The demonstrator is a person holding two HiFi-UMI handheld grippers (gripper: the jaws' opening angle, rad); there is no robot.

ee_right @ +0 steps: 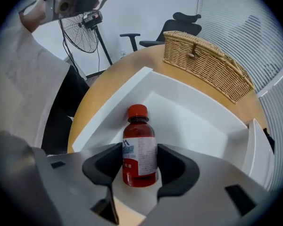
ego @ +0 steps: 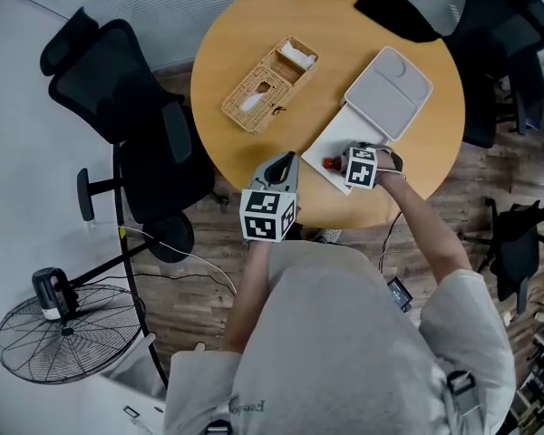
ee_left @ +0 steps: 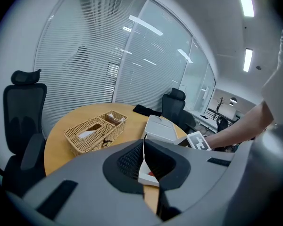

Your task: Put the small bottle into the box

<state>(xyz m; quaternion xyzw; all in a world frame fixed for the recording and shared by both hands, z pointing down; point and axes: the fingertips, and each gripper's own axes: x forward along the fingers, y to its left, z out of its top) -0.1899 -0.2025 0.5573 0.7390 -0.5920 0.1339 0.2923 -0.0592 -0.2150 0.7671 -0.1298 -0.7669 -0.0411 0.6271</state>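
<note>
Right gripper (ee_right: 140, 157) clamps the bottle (ee_right: 139, 142), cap pointing away along the jaws, inside the roomy open box (ee_right: 193, 121); left gripper (ee_left: 143, 149) closed.

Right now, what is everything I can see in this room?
table: one, tan, round, centre.
basket: one, wicker, table's left half.
box: one, white, open, table's near edge.
lid: one, pale grey, behind the box.
bottle: one, dark red, red cap, upright over the box.
black object: one, table's far edge, unidentifiable.
chairs: at least two, black, beside the table.
fan: one, black, floor.
left gripper: one, grey, shut, empty.
right gripper: one, grey, shut on the bottle.
</note>
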